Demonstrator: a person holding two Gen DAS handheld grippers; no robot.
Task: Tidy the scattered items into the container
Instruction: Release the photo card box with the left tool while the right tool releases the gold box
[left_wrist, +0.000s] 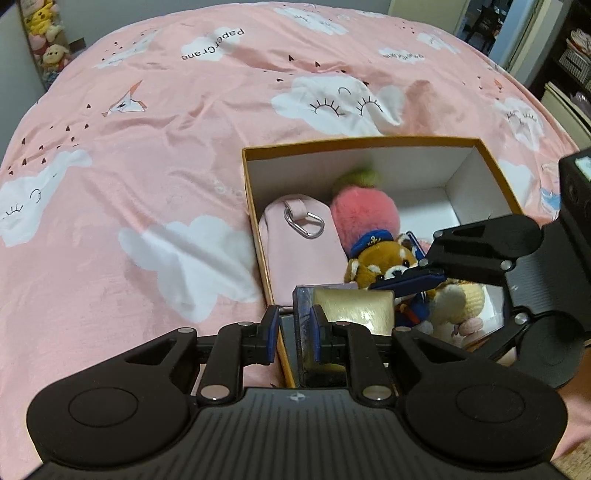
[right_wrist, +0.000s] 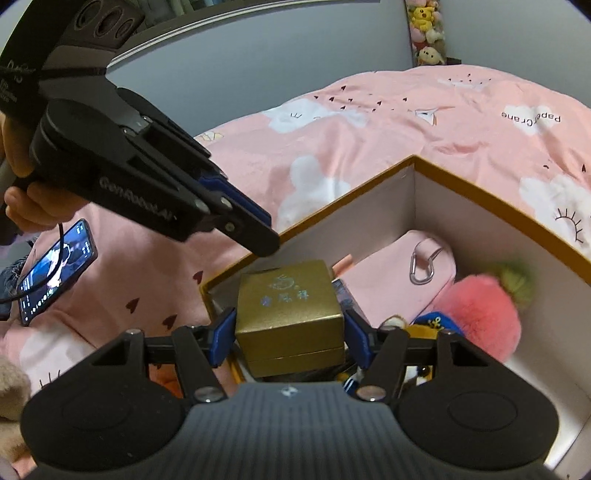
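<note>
An open cardboard box (left_wrist: 491, 158) with white inside walls (right_wrist: 384, 206) lies on the pink bed. In it are a pink pouch (left_wrist: 299, 251) with a carabiner (right_wrist: 421, 267), a pink fluffy plush (left_wrist: 364, 214) (right_wrist: 480, 314), a red-panda plush with a blue cap (left_wrist: 380, 264) and a cream crocheted toy (left_wrist: 458, 299). My right gripper (right_wrist: 290, 334) is shut on a gold gift box (right_wrist: 288, 310) at the box's near-left corner; the gift box also shows in the left wrist view (left_wrist: 351, 306). My left gripper (left_wrist: 293, 332) straddles the box's left wall, its jaws close together and holding nothing.
The pink cloud-print duvet (left_wrist: 147, 166) covers the bed all round. A phone (right_wrist: 55, 273) with a lit screen and a cable lies on the bed left of the box. Plush toys (left_wrist: 46, 33) stand by the wall behind the bed.
</note>
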